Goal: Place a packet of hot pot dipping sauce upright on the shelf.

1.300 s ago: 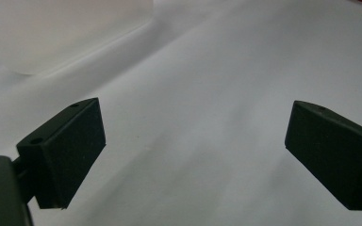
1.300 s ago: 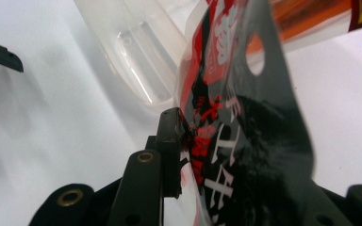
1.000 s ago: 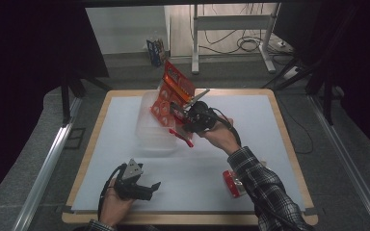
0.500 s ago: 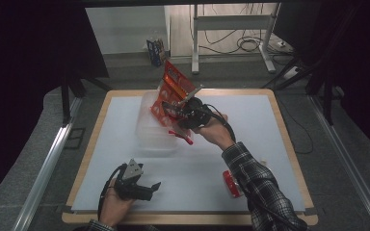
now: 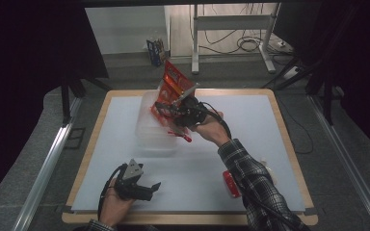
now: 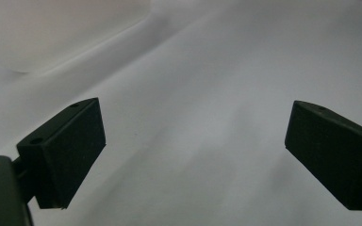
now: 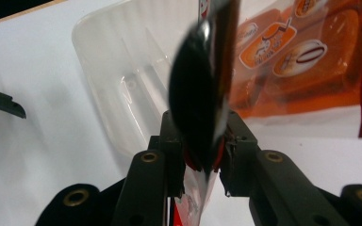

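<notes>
While the right hand-held gripper (image 5: 176,109) pinches the red snack bag (image 5: 172,86) by its edge, the bag hangs tilted over the clear plastic container (image 5: 147,126) at the far middle of the white surface (image 5: 250,120). The left hand-held gripper (image 5: 147,188) rests near the front edge, its jaws spread apart with nothing between them.

The snack bag (image 5: 172,89) is orange-red with white ovals. The tray (image 5: 150,126) is clear plastic. The counter (image 5: 250,120) is white, edged in pale wood. The sleeve (image 5: 255,185) is black-and-white plaid. Both tools are black.
</notes>
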`<state>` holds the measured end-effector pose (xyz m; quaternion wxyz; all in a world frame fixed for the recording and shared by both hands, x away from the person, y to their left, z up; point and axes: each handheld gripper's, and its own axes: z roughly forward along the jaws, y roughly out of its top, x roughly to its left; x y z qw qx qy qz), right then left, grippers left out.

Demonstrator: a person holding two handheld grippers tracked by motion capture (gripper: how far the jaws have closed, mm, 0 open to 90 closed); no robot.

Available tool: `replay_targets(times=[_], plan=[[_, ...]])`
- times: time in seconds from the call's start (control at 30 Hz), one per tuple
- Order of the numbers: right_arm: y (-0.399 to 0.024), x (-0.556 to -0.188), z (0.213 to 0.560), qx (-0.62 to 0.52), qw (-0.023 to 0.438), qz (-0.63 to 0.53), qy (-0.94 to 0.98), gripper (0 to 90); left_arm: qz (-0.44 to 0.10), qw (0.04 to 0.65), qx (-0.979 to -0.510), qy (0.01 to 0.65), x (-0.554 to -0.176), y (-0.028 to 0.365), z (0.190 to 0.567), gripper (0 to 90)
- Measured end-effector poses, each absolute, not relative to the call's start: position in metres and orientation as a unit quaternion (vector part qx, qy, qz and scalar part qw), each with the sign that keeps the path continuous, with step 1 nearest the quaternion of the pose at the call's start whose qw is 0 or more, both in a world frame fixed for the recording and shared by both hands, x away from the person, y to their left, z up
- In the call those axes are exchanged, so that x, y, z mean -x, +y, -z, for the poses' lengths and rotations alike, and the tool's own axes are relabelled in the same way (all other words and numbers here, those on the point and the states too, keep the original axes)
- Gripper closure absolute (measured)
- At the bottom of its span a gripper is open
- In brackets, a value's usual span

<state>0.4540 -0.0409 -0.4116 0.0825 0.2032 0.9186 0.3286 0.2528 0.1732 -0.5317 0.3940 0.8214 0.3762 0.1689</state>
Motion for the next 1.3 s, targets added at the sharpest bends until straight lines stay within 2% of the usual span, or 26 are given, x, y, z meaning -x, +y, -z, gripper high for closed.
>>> replay_targets(times=[0.53,1.1,1.3], plan=[[-0.012,-0.46,0.418,-0.176,0.085,-0.341,0.919,73.2,-0.168,0.395,-0.821,0.377,-0.253,0.175,0.532,5.4],[-0.001,-0.464,0.424,-0.17,0.078,-0.367,0.911,73.9,-0.167,0.394,-0.822,0.377,-0.253,0.175,0.532,5.4],[-0.008,-0.468,0.434,-0.166,0.059,-0.368,0.913,73.7,-0.166,0.393,-0.823,0.376,-0.253,0.174,0.532,5.4]])
